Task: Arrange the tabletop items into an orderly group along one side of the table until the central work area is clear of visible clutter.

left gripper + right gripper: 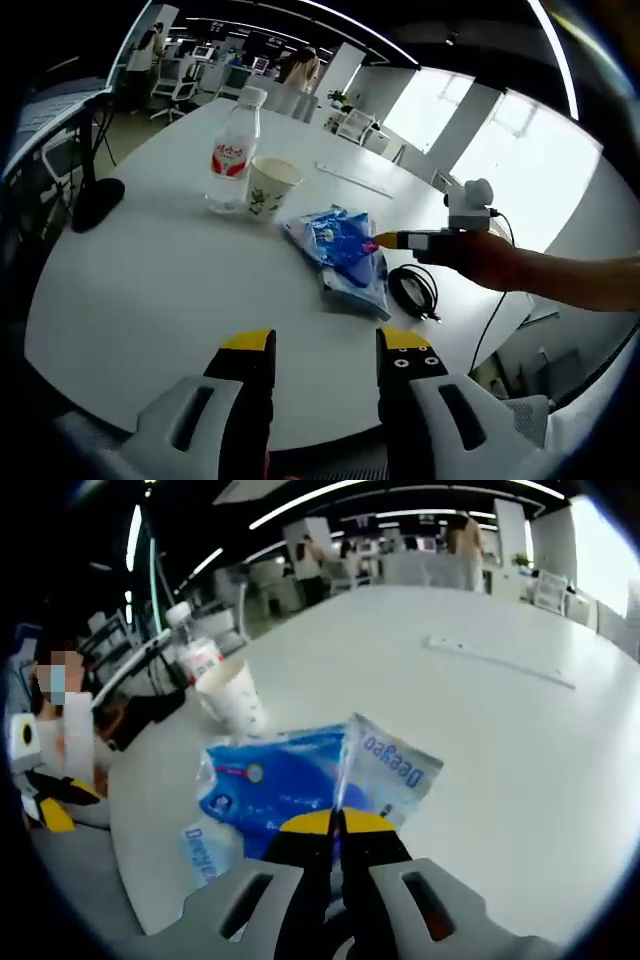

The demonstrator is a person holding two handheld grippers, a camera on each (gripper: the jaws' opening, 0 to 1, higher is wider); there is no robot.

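Observation:
A blue plastic packet (338,248) lies on the white table (150,290), right of a paper cup (270,188) and a water bottle (233,150) that stand side by side. My right gripper (338,822) is shut on the near edge of the packet (290,780), which is crumpled and slightly lifted there. In the left gripper view the right gripper (385,240) comes in from the right, held by a hand, with its tip at the packet. My left gripper (327,345) hangs open over the table's near edge, holding nothing.
A coiled black cable (413,288) lies right of the packet near the table's edge. A long white ruler (355,180) rests further back. A black round base (98,200) sits at the left edge. People and office chairs are beyond the table.

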